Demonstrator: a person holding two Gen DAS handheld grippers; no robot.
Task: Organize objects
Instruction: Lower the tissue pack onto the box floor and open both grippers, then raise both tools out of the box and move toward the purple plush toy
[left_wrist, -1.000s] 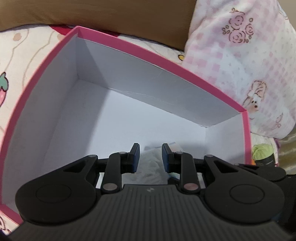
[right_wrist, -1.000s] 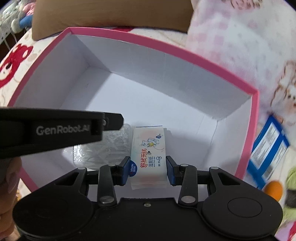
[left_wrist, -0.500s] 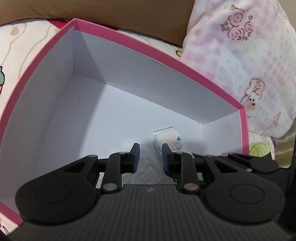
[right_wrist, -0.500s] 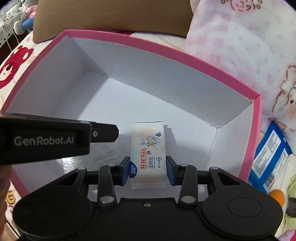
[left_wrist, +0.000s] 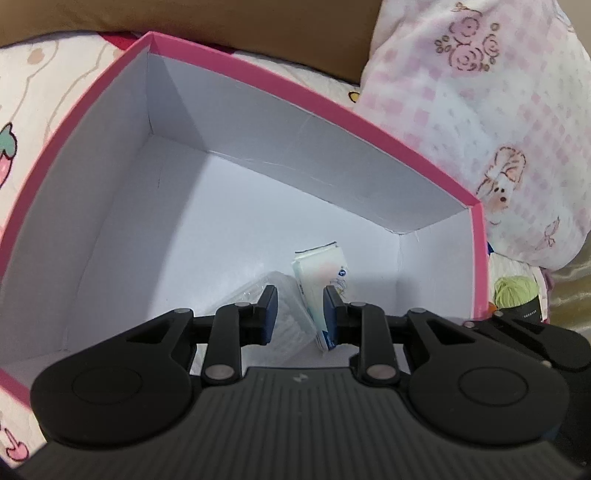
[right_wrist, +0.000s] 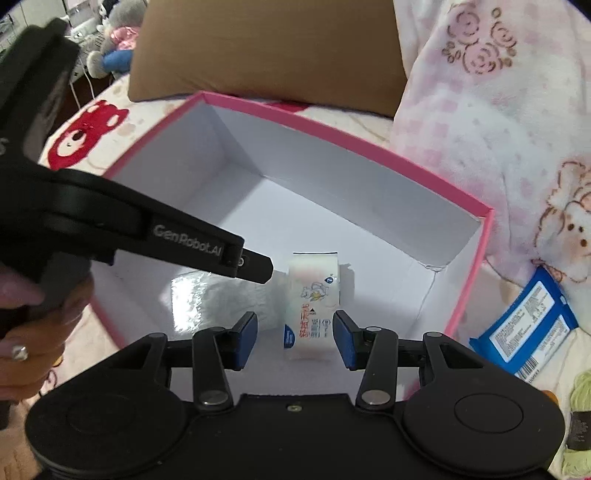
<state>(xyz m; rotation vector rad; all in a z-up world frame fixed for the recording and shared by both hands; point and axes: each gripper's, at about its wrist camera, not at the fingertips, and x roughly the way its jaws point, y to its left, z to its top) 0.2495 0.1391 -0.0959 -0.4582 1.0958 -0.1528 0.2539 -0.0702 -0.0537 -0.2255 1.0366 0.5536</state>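
A pink box with a white inside (left_wrist: 295, 92) (right_wrist: 332, 133) lies open on the bed. On its floor are a small tissue pack (right_wrist: 314, 295) (left_wrist: 319, 273) and a clear plastic packet (right_wrist: 221, 295) (left_wrist: 273, 291) beside it. My right gripper (right_wrist: 295, 338) hovers above the pack; its jaws are opening and the pads stand off the pack on both sides. My left gripper (left_wrist: 297, 314) (right_wrist: 255, 266) is over the box's near left part, shut, with nothing between its fingers.
A blue wipes pack (right_wrist: 528, 332) and green yarn (right_wrist: 583, 391) (left_wrist: 515, 291) lie on the bed right of the box. A pink checked blanket (left_wrist: 498, 110) rises behind it on the right, a brown pillow (right_wrist: 258, 48) behind. A person's hand (right_wrist: 22, 332) holds the left gripper.
My right gripper let go of the tissue pack, widened its jaws and rose back from the box. The pack now lies on the box floor. The left gripper has hardly moved.
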